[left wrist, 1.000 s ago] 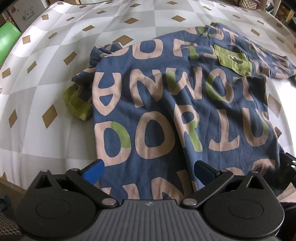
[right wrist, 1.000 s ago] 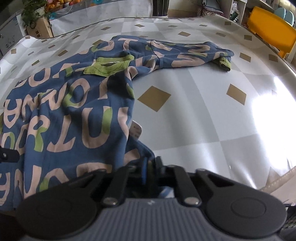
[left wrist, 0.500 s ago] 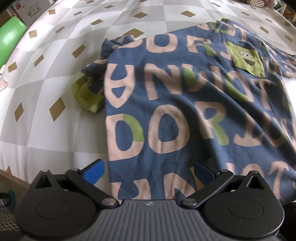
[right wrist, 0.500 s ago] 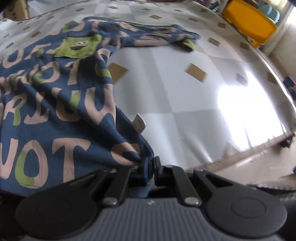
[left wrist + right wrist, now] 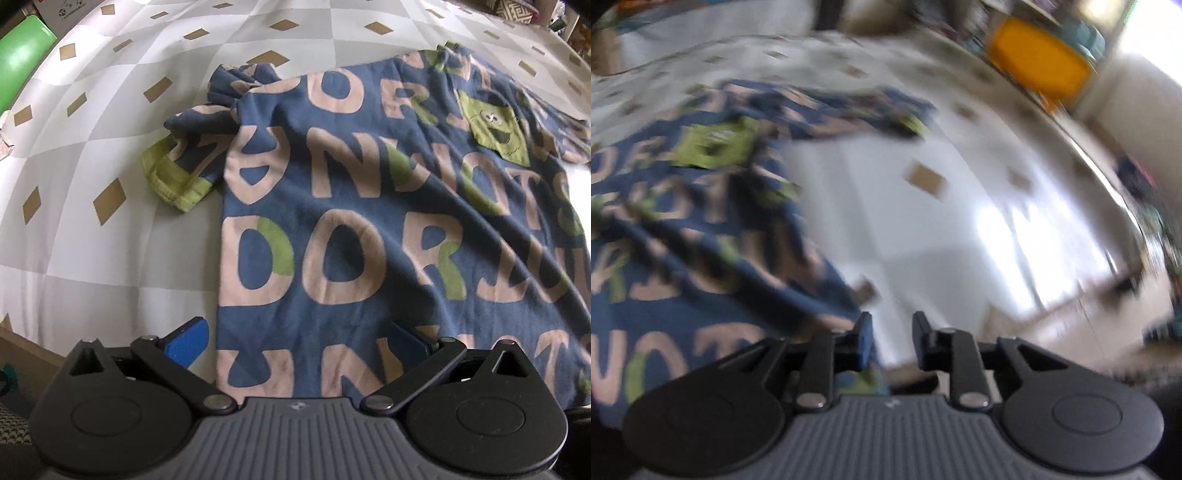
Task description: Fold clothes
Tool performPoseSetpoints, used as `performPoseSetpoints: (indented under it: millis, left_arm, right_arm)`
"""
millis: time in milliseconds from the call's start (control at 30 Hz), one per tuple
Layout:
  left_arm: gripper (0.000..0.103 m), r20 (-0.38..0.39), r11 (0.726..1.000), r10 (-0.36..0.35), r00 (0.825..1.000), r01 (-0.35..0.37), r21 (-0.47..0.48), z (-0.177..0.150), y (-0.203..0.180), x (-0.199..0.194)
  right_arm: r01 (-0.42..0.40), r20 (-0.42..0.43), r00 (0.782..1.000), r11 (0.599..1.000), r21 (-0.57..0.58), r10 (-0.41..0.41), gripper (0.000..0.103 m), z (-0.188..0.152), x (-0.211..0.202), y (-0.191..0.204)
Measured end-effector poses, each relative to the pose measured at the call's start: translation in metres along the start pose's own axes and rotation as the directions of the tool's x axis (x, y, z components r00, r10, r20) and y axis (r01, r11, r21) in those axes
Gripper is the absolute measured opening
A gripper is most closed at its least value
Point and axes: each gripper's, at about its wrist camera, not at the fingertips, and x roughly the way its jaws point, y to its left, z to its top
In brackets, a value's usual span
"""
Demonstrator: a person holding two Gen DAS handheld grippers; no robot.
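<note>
The left claw point(image 5: 295, 341) is held wide apart over the near hem of the blue lettered shirt point(image 5: 388, 221), which is spread on the checked desk point(image 5: 92, 110) ahead of it. The right claw point(image 5: 889, 332) has just been opening; its blue pads are parted, with the shirt's edge seen just left of them.

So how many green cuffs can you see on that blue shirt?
2. One cuff lies on the sleeve bunched at the left side of the shirt in the left wrist view; the other ends the far sleeve in the blurred right wrist view.
</note>
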Motion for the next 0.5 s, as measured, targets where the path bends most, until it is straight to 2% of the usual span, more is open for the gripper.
performPoseSetpoints:
  millis: [33, 133, 367, 500]
  left_arm:
    - [0.103, 0.003, 1.000, 0.000, 1.000, 0.000, -0.001, 0.001, -0.001, 0.000]
    - [0.103, 0.021, 1.000, -0.001, 1.000, 0.002, -0.030, 0.004, 0.001, -0.002]
    - [0.103, 0.028, 0.997, 0.011, 1.000, -0.009, -0.080, 0.015, 0.007, 0.001]
    - [0.103, 0.038, 0.988, -0.050, 0.998, 0.055, -0.142, 0.031, 0.017, -0.003]
  right_arm:
    - [-0.025, 0.012, 1.000, 1.000, -0.012, 0.025, 0.030, 0.002, -0.002, 0.004]
    - [-0.115, 0.007, 0.993, 0.993, -0.001, 0.115, 0.033, 0.005, -0.003, 0.010]
    - [-0.222, -0.026, 0.975, 0.975, 0.015, 0.222, 0.047, 0.015, 0.001, 0.024]
    - [-0.286, -0.044, 0.958, 0.957, -0.041, 0.284, 0.049, 0.026, -0.001, 0.040]
